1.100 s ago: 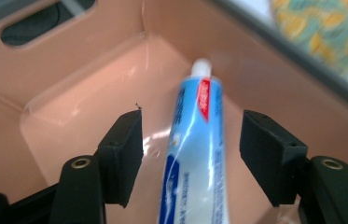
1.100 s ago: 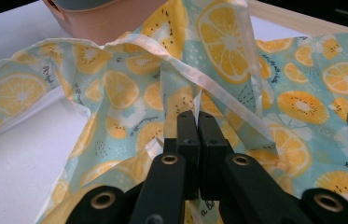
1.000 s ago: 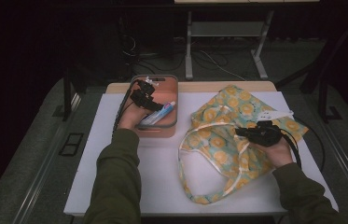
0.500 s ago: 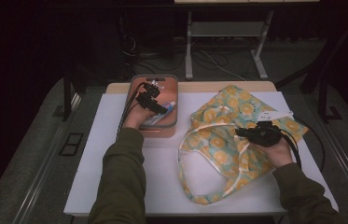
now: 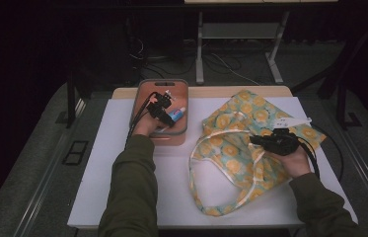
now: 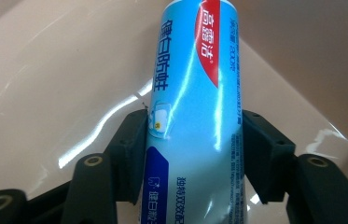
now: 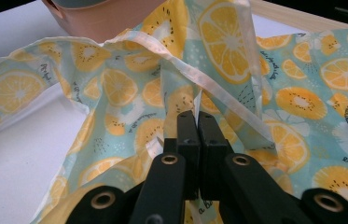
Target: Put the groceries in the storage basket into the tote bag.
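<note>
A blue and white toothpaste tube [image 6: 195, 116] with a red band lies in a pink bin [image 5: 144, 96] at the table's back left. My left gripper [image 5: 164, 114] reaches down into the bin. Its jaws have just been closing, and both pads [image 6: 132, 154] now touch the tube's sides. A light-blue cloth bag [image 5: 231, 148] printed with lemon slices lies spread at the right, its mouth gaping toward the bin. My right gripper [image 7: 198, 116] is shut on the bag's white-trimmed rim [image 7: 218, 95], holding it slightly raised. In the high view the right gripper [image 5: 255, 140] sits over the bag's middle.
A white board [image 5: 112, 163] covers the tabletop, with bare room at the front left. The bag's long handle loops [image 5: 206, 202] trail toward the front edge. A cable [image 5: 337, 158] runs from the right gripper past the bag. Metal legs [image 5: 200, 54] stand beyond the table.
My left gripper has sunk into the bin and closed around the toothpaste tube. The right gripper and the bag have stayed still.
</note>
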A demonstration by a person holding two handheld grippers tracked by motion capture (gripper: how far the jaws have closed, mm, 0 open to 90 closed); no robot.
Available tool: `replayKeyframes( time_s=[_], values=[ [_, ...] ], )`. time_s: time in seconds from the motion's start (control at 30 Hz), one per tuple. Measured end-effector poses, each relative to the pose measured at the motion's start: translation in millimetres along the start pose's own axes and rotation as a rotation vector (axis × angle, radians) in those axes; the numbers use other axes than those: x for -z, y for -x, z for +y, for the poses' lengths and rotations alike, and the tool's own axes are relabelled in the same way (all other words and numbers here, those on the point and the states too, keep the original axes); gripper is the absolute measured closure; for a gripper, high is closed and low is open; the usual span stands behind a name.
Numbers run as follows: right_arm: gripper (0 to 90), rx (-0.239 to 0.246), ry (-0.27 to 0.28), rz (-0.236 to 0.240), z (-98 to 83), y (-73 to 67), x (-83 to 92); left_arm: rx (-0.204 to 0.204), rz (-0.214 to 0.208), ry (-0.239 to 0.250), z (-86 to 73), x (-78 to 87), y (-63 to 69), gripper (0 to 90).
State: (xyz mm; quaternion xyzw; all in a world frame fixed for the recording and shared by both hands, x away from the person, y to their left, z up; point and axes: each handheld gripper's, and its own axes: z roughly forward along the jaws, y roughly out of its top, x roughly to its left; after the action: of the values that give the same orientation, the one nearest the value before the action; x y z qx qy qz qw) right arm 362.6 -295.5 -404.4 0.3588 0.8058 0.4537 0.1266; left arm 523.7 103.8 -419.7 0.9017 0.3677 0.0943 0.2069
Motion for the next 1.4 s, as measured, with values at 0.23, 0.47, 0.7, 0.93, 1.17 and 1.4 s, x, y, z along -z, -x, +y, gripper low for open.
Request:
replayKeyframes(
  time_s=[0.23,0.47,0.7,0.93,1.17,1.4],
  values=[
    [88.8,-0.001,-0.001,-0.001,0.1,-0.3,-0.3,0.013,-0.030,0.024,0.1,5.1,-2.2,67.9],
    [88.8,0.000,-0.002,-0.002,0.1,-0.6,-0.5,0.016,0.027,0.027,4.0,8.2,-0.3,71.9],
    [88.8,-0.004,-0.001,-0.001,0.0,1.3,-0.7,0.017,0.045,0.095,12.8,29.0,-6.0,72.6],
    [88.8,-0.009,-0.001,0.000,-0.1,2.4,-1.9,0.018,0.023,0.185,27.1,70.6,-1.4,73.0],
    [88.8,0.001,0.001,0.001,0.8,2.7,-0.7,0.003,-0.059,0.227,24.2,104.2,17.6,73.0],
    [88.9,0.002,0.006,0.005,2.1,3.5,-0.2,-0.025,-0.153,0.250,6.5,121.8,47.9,72.9]
  ],
)
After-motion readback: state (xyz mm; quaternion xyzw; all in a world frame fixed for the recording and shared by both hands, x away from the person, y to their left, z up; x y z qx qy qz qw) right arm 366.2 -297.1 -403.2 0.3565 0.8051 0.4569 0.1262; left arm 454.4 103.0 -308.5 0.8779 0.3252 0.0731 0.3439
